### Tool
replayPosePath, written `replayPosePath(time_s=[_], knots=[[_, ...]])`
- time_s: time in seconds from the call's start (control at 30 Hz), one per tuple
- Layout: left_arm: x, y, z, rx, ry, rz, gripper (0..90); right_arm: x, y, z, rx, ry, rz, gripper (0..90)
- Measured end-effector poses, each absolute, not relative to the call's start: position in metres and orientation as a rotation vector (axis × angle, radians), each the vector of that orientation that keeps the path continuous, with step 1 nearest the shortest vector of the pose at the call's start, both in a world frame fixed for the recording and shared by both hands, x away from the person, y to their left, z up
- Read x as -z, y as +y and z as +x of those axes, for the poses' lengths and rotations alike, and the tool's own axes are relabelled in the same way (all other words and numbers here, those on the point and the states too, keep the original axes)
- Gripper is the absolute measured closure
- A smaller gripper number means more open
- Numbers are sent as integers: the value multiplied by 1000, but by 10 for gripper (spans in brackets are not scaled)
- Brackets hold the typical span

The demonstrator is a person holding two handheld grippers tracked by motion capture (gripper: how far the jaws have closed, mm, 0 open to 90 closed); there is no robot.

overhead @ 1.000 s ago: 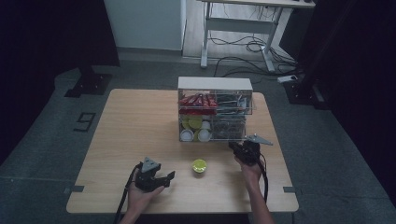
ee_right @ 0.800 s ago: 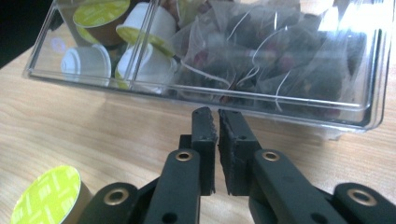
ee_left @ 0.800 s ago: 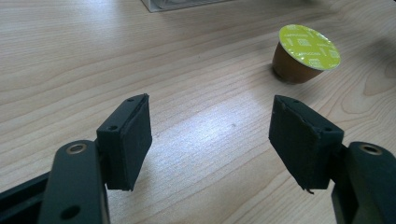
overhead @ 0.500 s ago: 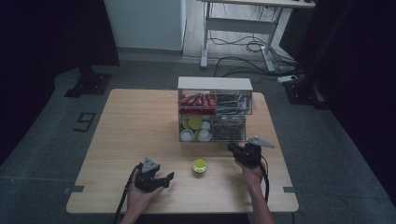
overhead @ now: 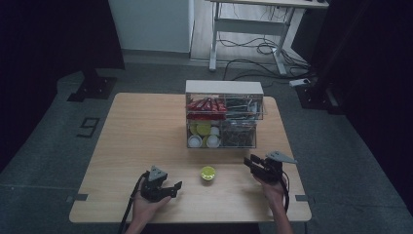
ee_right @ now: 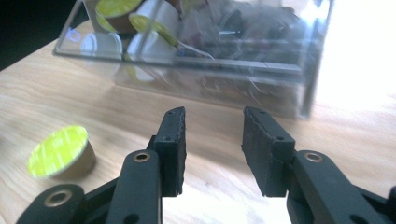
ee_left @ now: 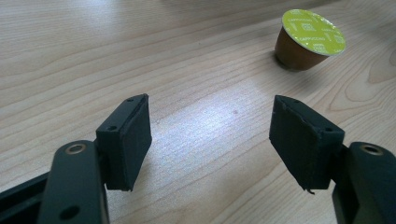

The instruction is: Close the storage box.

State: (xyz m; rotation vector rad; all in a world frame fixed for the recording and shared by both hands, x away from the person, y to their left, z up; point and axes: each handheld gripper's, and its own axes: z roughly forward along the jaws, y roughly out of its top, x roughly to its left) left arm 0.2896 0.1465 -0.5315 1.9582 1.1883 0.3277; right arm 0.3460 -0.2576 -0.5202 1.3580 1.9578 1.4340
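The table (overhead: pixel 146 131) was light wood w/ a clear organiser (overhead: pixel 224 119) standing toward its far side, right of centre. The organiser had a white top, red packets upper left, dark packets to the right, and yellow-lidded and white-lidded capsules in the lower-left compartment.

One coffee capsule (overhead: pixel 208 173) sat alone on the table, near side, approx. centre, between the two grippers and in front of the organiser but well apart from it. Upright, yellow-green foil lid up, brown body. Nothing touched it.

Left gripper (overhead: pixel 168 187) was at the near edge, left of the capsule, held in the person's left hand (overhead: pixel 146 207), pointing right toward the capsule. In the left gripper view its jaws stood wide apart w/ only bare wood between them; the capsule (ee_left: pixel 308 39) lay farther off, up and to the right, clear of both pads.

Right gripper (overhead: pixel 251 163) was right of the capsule, near the organiser's near-right corner, pointing left. Its jaws had just been opening; in the right gripper view they stood partly apart w/ nothing between them, just table. The capsule (ee_right: pixel 60 151) lay to the left of the jaws, not touching. The organiser (ee_right: pixel 196 51) showed beyond, blurred.
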Motion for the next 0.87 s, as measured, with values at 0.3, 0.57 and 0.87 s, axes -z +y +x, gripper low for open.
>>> replayPosePath(time_s=[0.3, 0.57, 0.87], knots=[[535, 148, 291, -328, 1205, 1966, 300, 532, -291, 320, -1365, 1960, 1360, 569], [538, 148, 292, -318, 1218, 1980, 300, 542, -305, 313, -1324, 1948, 1416, 551], [539, 149, 293, -313, 1222, 1980, 298, 542, -295, 314, -1295, 1974, 1387, 509]])
